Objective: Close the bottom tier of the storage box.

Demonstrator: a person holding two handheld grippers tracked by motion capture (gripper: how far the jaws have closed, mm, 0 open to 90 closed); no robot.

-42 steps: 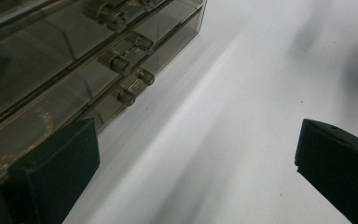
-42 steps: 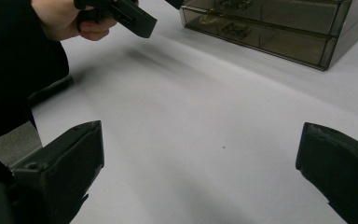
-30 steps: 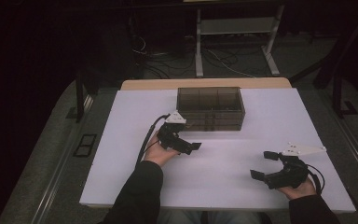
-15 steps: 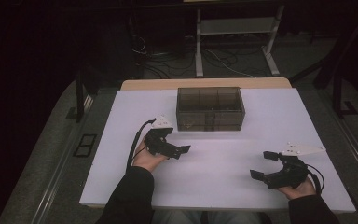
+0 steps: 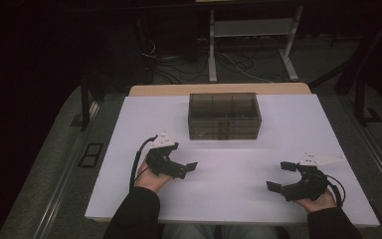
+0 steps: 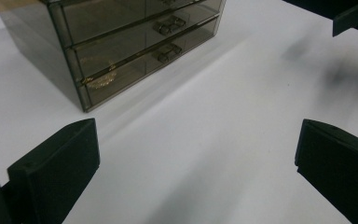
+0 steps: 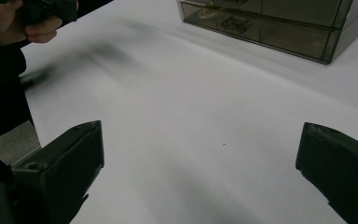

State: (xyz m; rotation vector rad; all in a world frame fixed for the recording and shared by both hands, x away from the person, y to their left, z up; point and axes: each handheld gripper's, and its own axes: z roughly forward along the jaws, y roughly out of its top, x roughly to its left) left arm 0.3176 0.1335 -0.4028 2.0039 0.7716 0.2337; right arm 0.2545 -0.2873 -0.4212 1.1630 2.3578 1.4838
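Note:
A smoky transparent drawer box (image 5: pixel 224 117) stands on the white table (image 5: pixel 129 134), toward the far side. In the left gripper view its stacked drawers (image 6: pixel 135 42) have small handles, and something gold lies in the lowest one (image 6: pixel 100 80). My left gripper (image 5: pixel 185 170) is open and empty, near the box's front left corner and a short way back from it; its jaws (image 6: pixel 198 172) stand wide apart. My right gripper (image 5: pixel 280 177) rests open at the near right, its jaws (image 7: pixel 200 172) spread over bare table. The box (image 7: pixel 279 23) lies far ahead of it.
The table's near edge (image 5: pixel 229 221) runs just behind both hands. Beyond the table are a dark floor with cables (image 5: pixel 179 64) and a white metal frame (image 5: pixel 251 40). In the right gripper view the other hand (image 7: pixel 37 18) shows at top left.
My left gripper has drawn back from the box toward the near edge and slightly left. The right gripper has stayed where it was.

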